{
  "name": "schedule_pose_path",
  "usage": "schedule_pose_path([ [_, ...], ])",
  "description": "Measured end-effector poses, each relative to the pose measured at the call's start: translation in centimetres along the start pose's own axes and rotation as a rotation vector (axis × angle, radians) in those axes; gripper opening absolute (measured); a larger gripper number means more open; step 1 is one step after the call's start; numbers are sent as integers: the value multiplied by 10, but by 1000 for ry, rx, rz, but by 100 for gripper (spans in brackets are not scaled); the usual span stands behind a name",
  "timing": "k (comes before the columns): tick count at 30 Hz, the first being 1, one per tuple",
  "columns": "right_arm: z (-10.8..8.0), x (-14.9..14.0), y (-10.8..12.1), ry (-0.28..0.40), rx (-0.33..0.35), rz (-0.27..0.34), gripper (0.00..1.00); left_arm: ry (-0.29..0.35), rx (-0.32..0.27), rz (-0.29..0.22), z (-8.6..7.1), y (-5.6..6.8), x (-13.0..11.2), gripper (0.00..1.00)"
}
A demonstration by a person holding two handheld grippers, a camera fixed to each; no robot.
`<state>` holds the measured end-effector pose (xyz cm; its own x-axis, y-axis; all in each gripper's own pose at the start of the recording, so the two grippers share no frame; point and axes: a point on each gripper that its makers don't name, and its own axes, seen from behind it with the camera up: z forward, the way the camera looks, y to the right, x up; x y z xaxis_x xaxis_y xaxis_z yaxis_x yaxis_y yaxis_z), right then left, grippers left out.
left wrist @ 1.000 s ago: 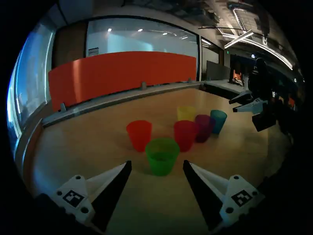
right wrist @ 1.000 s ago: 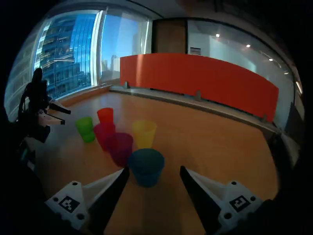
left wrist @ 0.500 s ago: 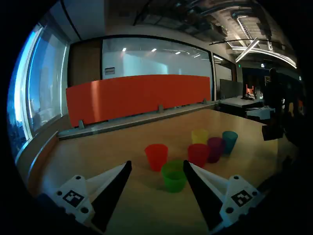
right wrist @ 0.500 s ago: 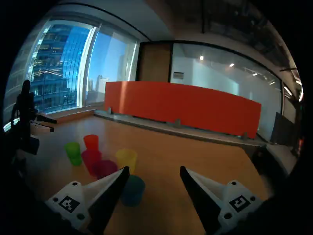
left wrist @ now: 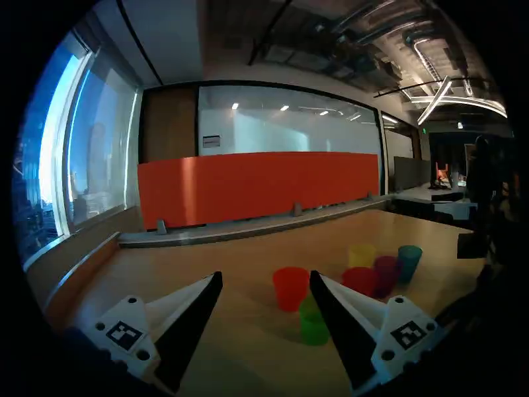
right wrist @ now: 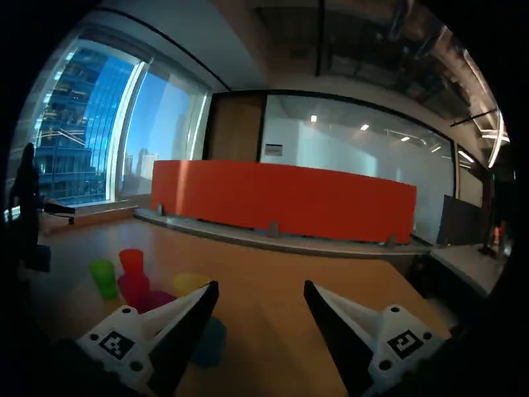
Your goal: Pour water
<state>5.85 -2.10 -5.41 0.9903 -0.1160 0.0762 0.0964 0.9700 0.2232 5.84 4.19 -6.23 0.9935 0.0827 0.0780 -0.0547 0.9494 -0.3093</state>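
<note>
Left claw (left wrist: 264, 274) is gaping wide, gripping nothing, and partly blocking the green cup (left wrist: 313, 322) standing on the worktop (left wrist: 251, 357). Right claw (right wrist: 260, 284), equally wide and empty, is half-covering the teal cup (right wrist: 210, 341); the purple cup (right wrist: 155, 301) is barely showing.

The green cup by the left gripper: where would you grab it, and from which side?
Probably by its side wall, a little below the rim, the left gripper coming level from the near side. The green cup stands upright and tapers downward, so the wider top resists slipping; the orange cup stands close behind it.
</note>
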Motion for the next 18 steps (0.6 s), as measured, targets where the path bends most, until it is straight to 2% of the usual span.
schedule_pose_path([
  [9,3,10,11,67,-90,13,100,51,111,-7,2,-27,1,98],
  [14,2,11,14,84,-124,13,100,59,141,-6,3,-31,-4,98],
  [18,-1,11,14,89,-141,18,100,73,149,-27,3,-30,-6,98],
])
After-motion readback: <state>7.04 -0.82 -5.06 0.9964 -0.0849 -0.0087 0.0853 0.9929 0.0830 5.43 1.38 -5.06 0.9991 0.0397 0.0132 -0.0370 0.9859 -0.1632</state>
